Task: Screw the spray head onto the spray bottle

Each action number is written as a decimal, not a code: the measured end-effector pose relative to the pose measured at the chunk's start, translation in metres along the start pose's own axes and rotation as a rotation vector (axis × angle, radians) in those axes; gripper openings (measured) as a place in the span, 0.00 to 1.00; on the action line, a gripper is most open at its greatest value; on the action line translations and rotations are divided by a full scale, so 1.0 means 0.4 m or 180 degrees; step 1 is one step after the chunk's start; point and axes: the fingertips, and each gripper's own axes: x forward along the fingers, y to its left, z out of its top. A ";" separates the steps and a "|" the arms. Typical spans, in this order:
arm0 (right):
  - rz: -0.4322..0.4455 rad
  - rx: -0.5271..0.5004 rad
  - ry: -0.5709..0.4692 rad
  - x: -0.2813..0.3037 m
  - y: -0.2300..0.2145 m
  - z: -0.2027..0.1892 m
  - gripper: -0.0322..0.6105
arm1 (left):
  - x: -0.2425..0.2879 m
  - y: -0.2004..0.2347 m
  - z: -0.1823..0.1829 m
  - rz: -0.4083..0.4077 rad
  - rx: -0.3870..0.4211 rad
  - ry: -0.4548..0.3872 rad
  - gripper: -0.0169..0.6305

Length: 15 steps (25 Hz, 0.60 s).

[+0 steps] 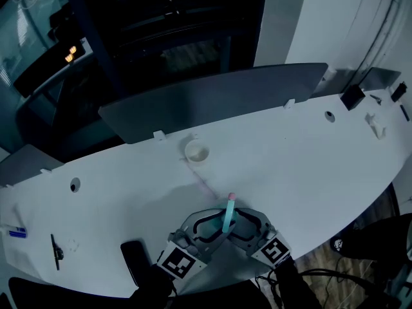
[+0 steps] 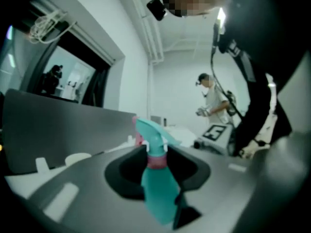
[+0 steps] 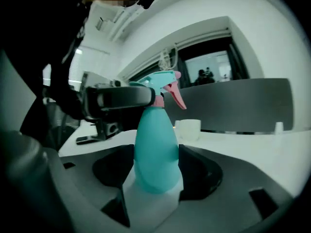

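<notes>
A teal spray bottle [image 1: 228, 217] stands upright between my two grippers at the table's front edge. Its teal spray head [image 3: 163, 81] with a pink trigger and pink collar [image 2: 156, 161] sits on the neck. My right gripper [image 3: 156, 166] is shut on the bottle's body [image 3: 155, 144], with the black pads against both sides. My left gripper [image 2: 158, 161] is shut round the spray head [image 2: 151, 136] at the collar. Its dark jaw [image 3: 119, 97] shows across the top of the bottle in the right gripper view. In the head view the left gripper [image 1: 207, 229] and right gripper [image 1: 248, 229] meet at the bottle.
On the white table [image 1: 302, 159] a small white cup [image 1: 196, 152] stands behind the bottle, before a grey partition [image 1: 212, 98]. A black phone [image 1: 135, 262] and a pen [image 1: 56, 250] lie at front left. Small black parts [image 1: 353, 97] sit at far right. Another person [image 2: 211, 98] stands beyond.
</notes>
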 end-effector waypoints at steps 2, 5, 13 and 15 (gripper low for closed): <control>0.0745 -0.0057 0.0172 -0.003 0.014 -0.011 0.51 | -0.013 -0.021 -0.008 -0.0445 -0.0075 0.0068 0.23; 0.1288 0.0012 0.0507 0.000 0.017 -0.030 0.51 | -0.020 -0.025 -0.023 -0.0587 -0.0189 0.0209 0.23; -0.1143 -0.0003 0.0151 -0.057 -0.021 -0.012 0.51 | 0.006 0.028 -0.030 0.0900 -0.0338 0.0195 0.23; -0.1331 0.0014 0.0237 -0.020 -0.006 -0.025 0.51 | 0.011 0.032 -0.025 0.1216 -0.0422 0.0125 0.23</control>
